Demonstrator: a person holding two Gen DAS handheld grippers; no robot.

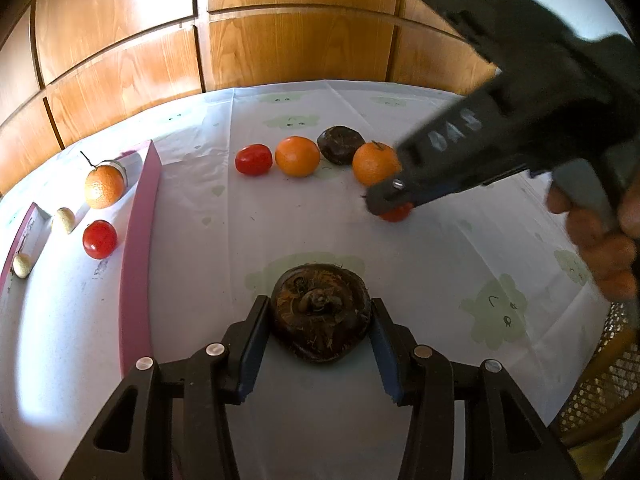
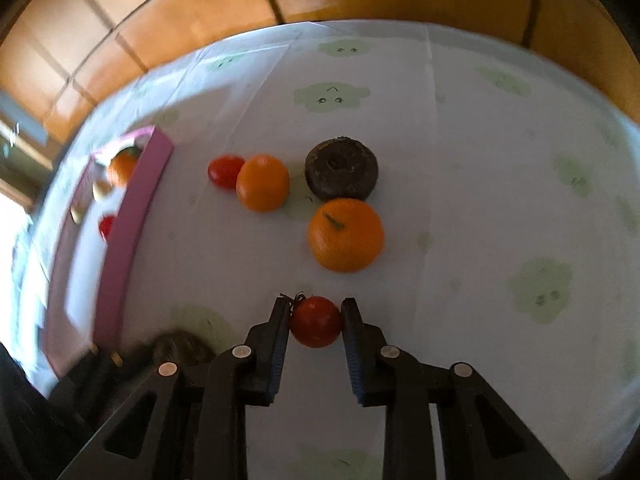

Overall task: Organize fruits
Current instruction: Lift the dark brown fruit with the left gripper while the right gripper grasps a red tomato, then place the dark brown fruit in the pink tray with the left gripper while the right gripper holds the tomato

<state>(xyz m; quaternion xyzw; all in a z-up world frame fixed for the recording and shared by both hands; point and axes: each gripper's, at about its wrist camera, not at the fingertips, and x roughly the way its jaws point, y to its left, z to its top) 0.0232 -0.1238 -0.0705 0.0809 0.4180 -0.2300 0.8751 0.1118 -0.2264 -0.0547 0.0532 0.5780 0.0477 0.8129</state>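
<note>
My left gripper (image 1: 320,312) is shut on a dark brown water chestnut (image 1: 320,310) just above the table. My right gripper (image 2: 316,320) is shut on a small red tomato (image 2: 316,322); from the left wrist view the tomato (image 1: 396,213) shows under its fingers. On the cloth lie a red tomato (image 1: 253,159), two oranges (image 1: 297,156) (image 1: 374,163) and a second water chestnut (image 1: 340,144). A pink-walled tray (image 1: 138,240) at the left holds an orange (image 1: 104,186), a tomato (image 1: 99,239) and two pale longans (image 1: 63,220).
A white tablecloth (image 1: 400,272) with green cloud prints covers the table. Wooden cabinet doors (image 1: 280,40) stand behind it. A wicker chair (image 1: 600,392) is at the right edge.
</note>
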